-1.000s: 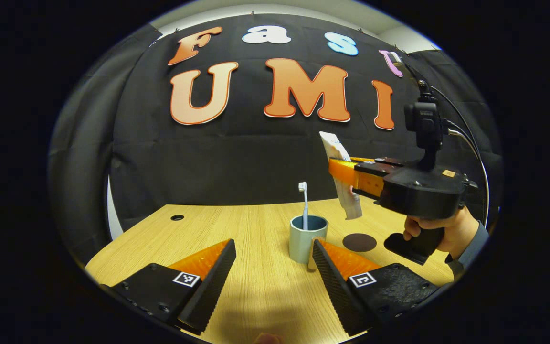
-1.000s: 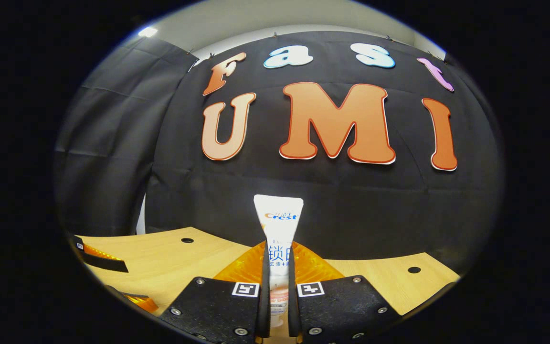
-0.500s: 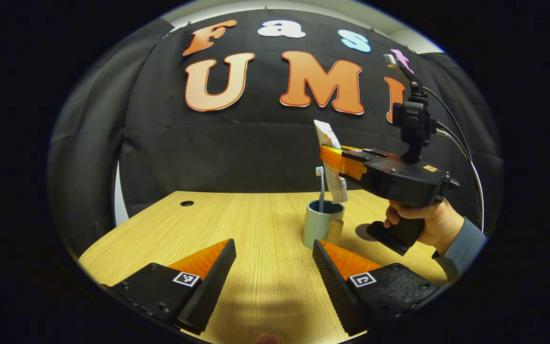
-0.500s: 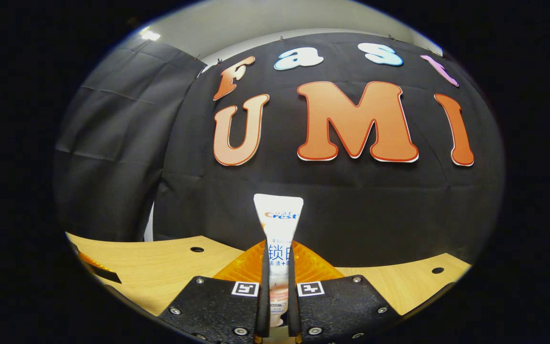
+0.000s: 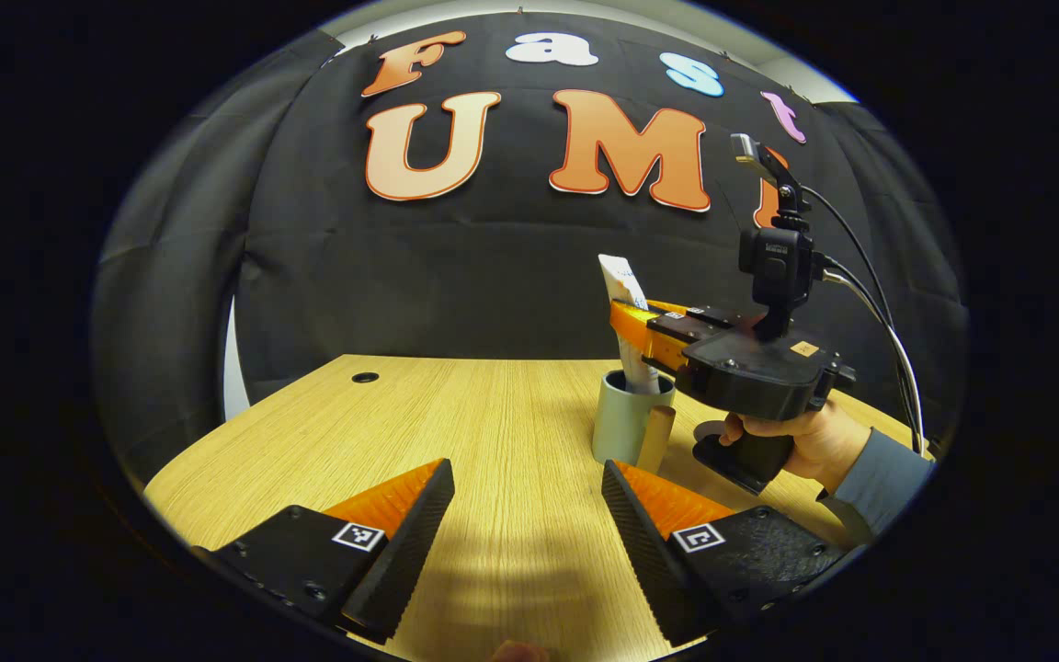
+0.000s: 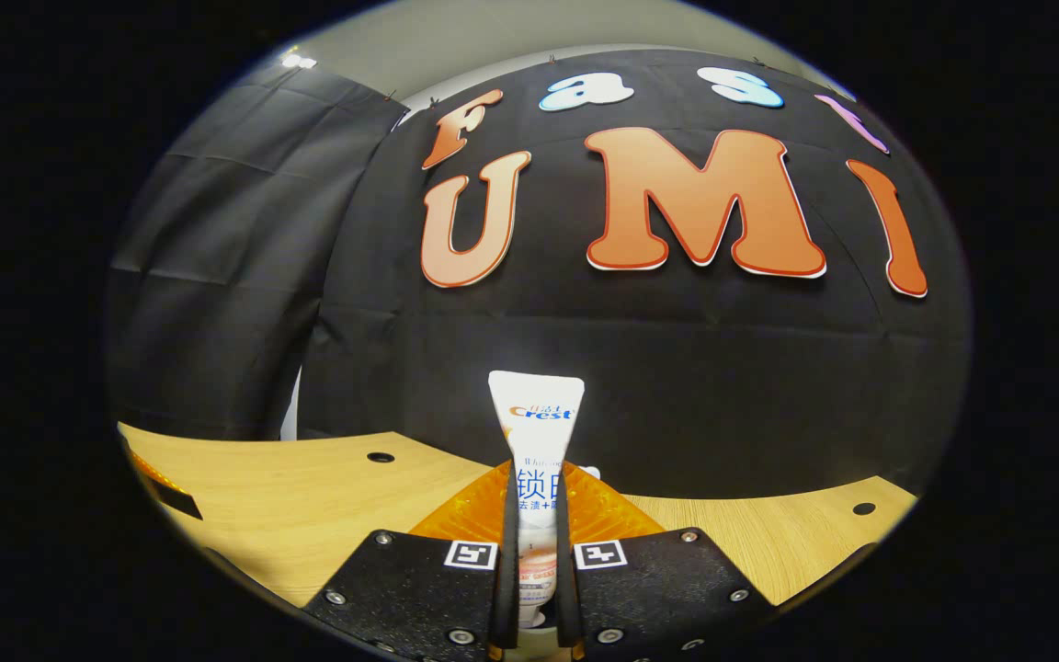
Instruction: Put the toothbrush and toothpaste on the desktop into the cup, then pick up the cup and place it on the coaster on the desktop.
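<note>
R gripper (image 6: 530,552) is clamped on the paste (image 6: 536,432), both fingers pinching the tube mid-body, crimped end up. From the left gripper view the tube's lower end is already inside the cup (image 5: 623,425), which stands on the desk (image 5: 456,432) w/ R gripper (image 5: 632,317) right above its rim. Brush isn't clearly visible here, prob. in the cup behind the tube; can't confirm. Coaster is mostly hidden behind the hand (image 5: 801,439) and grip. L gripper (image 5: 527,515) is near the front edge, fingers spread wide, nothing btwn them, well apart from the cup. Step in hand looks like the drop-in. To do it well: keep the tube near vertical, lower until the cap end is deep enough that it won't tip out, then let go and lift straight up so the fingers don't snag the tube or knock the rim. Cup looks light and unbraced, so avoid side push. Tube is soft; it'll prob. lean on the wall once freed. Then cup goes to coaster.
</note>
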